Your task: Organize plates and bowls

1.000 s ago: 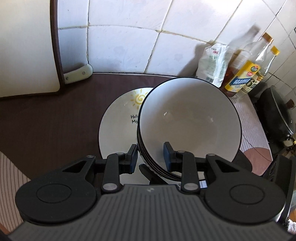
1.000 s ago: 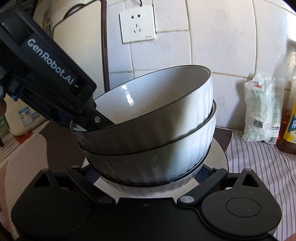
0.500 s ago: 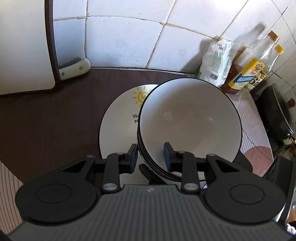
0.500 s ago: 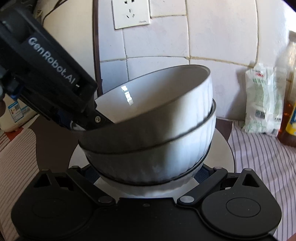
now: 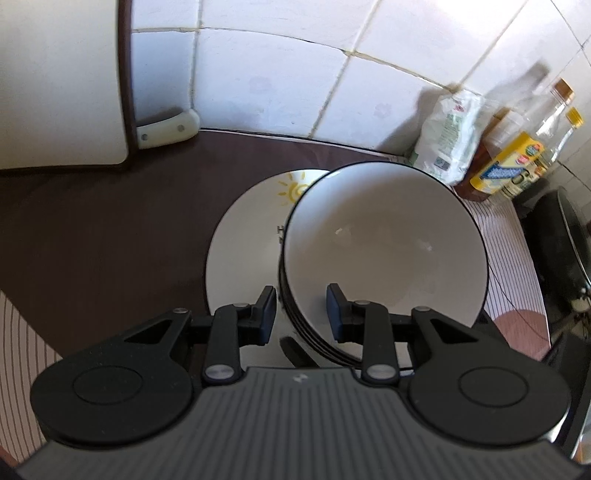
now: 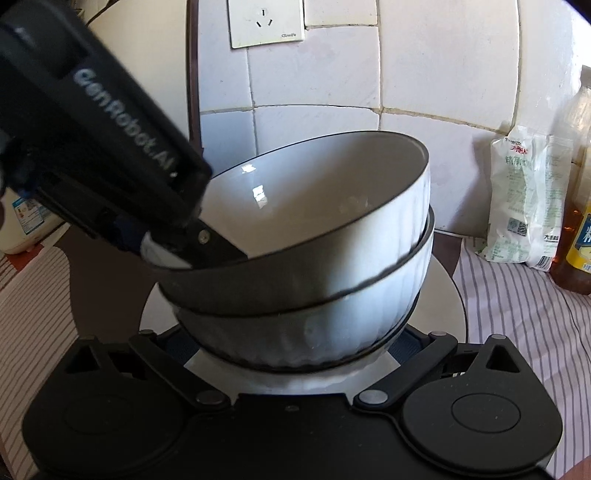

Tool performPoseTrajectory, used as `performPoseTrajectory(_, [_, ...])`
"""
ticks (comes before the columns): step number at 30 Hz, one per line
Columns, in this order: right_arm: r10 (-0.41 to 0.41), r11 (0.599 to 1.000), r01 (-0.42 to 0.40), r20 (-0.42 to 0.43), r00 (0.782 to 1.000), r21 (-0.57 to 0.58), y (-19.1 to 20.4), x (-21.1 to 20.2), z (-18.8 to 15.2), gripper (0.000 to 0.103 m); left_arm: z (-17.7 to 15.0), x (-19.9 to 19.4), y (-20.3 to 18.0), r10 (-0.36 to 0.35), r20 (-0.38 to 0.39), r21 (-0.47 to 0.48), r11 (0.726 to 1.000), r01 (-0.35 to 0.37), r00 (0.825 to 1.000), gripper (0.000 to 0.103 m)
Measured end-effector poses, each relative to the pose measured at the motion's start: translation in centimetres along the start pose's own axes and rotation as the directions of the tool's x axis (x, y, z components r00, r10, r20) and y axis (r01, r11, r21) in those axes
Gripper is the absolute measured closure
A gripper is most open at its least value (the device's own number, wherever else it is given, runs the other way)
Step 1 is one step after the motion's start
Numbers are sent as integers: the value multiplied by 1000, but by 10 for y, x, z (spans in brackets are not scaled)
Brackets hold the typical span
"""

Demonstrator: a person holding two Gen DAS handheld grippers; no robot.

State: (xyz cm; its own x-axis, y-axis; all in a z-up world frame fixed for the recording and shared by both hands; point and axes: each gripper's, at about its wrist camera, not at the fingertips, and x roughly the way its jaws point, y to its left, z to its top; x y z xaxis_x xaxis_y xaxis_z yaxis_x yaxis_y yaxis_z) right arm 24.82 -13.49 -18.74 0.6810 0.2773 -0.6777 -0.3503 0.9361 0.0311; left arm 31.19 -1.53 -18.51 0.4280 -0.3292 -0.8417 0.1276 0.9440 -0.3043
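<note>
A stack of white black-rimmed bowls (image 5: 384, 251) sits on a white plate (image 5: 243, 251) with a yellow sun drawing. My left gripper (image 5: 301, 314) straddles the near rim of the top bowl, one finger inside and one outside; contact with the rim is not clear. In the right wrist view the top bowl (image 6: 314, 229) tilts on the lower bowl (image 6: 306, 328), with the left gripper's finger (image 6: 207, 240) inside it. My right gripper (image 6: 291, 343) is spread wide around the base of the lower bowl, fingertips hidden behind it.
Dark brown counter (image 5: 92, 229) against a white tiled wall. A white bag (image 5: 447, 136) and oil bottles (image 5: 517, 158) stand at the back right. A black pan (image 5: 565, 236) lies far right. A striped cloth (image 6: 524, 325) covers the counter's right side. A wall socket (image 6: 266, 22).
Both views have shifted slightly; the bowls and plate sit a little lower and nearer in the frames. The top bowl stays tilted with the left finger inside it.
</note>
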Motion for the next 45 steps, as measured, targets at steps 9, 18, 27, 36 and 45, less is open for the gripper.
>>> performPoseTrajectory(9, [-5,998,6,17,1000,-63,-5,-35,-11,1,-5,-32,3,-27,120,-83,996,37,992,62])
performPoseTrajectory(18, [80,997,-80,29,996,-2,-35,-96,3,1,-23,-88,-35,74,182,-57,996,-65,980,61])
performPoseTrajectory(27, [98,986,-105,58,994,133,-70,-159,18,1,-55,-164,-77,152,244,5,987,-158,958,55])
performPoseTrajectory(36, [76,990,-81,48,996,118,-80,-198,32,1,-70,-202,-98,173,270,-22,985,-174,947,50])
performPoseTrajectory(45, [15,988,-16,4,1000,155,-79,-223,33,1,-81,-213,-104,190,221,-18,982,-190,957,50])
